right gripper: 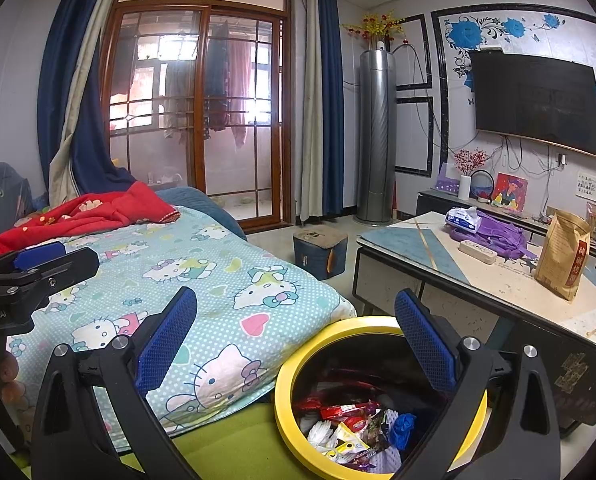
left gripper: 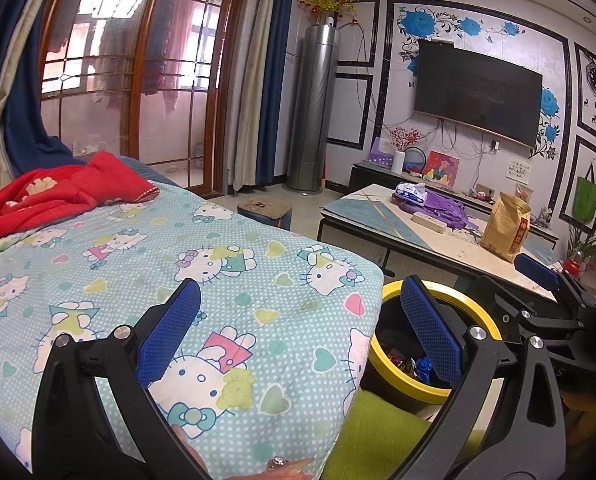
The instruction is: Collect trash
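A black trash bin with a yellow rim (right gripper: pixel 286 408) stands on the floor between the bed and the coffee table, holding several wrappers (right gripper: pixel 349 428). It also shows in the left wrist view (left gripper: pixel 381 364). My right gripper (right gripper: pixel 296 316) is open and empty, raised above the bin's near edge. My left gripper (left gripper: pixel 299 306) is open and empty over the Hello Kitty quilt (left gripper: pixel 178 280), left of the bin. The right gripper's body shows at the right of the left wrist view (left gripper: pixel 545 304); the left gripper's body shows at the left of the right wrist view (right gripper: pixel 26 276).
A coffee table (right gripper: pixel 417 264) to the right holds a brown paper bag (right gripper: pixel 563 252), a purple cloth (right gripper: pixel 493 236), a tissue pack (right gripper: pixel 463 218) and a power strip (right gripper: pixel 477 252). A red blanket (right gripper: pixel 78 216) lies on the bed. A low stool (right gripper: pixel 319 252) stands beyond. A green cushion (right gripper: pixel 234 448) lies below.
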The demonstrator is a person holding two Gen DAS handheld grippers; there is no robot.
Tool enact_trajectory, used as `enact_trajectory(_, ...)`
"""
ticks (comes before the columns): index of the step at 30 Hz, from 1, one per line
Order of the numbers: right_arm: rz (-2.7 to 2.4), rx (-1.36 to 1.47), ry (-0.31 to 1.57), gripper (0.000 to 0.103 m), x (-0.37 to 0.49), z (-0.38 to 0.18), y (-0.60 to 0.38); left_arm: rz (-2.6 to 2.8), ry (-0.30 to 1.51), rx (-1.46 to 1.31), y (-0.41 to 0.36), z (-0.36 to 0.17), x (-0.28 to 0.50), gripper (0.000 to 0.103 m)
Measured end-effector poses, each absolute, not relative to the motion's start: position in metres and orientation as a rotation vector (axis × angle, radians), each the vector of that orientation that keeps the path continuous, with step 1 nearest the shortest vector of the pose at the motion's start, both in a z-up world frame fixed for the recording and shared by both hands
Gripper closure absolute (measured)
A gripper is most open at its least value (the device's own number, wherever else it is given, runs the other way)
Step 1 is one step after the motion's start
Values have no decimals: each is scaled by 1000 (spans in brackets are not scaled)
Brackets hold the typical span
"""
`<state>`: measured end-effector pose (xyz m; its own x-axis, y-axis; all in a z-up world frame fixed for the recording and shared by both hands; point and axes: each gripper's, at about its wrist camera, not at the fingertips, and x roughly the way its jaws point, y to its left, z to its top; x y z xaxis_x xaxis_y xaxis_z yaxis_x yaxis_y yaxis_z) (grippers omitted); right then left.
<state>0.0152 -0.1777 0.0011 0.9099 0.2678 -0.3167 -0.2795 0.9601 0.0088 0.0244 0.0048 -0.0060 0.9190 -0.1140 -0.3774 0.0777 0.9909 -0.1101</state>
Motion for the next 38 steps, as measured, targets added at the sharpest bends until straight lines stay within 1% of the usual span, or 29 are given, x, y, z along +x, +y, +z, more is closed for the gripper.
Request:
enact_trajectory(23, 281, -33, 322, 6, 15, 1, -178, -116, 410, -116, 7, -7, 28, 11)
enact_trajectory(29, 343, -35, 362, 6, 27, 5, -165, -103, 428, -153, 19, -6, 32, 11)
enact_trajectory(32, 426, -12, 426, 6, 41, 10, -135, -58, 478, -220, 49, -5, 34, 11)
enact_trajectory(33, 460, -10, 440, 6, 45, 12, -119, 0, 498, -253, 74, -4, 32, 11)
enact_trajectory(36, 620, -52, 505, 6, 54, 16, -33, 211, 534, -292, 141, -5, 19, 11)
enact_trajectory(38, 755, -101, 583, 6, 52, 12, 35, 468, 571, -316, 208, -11, 0, 11)
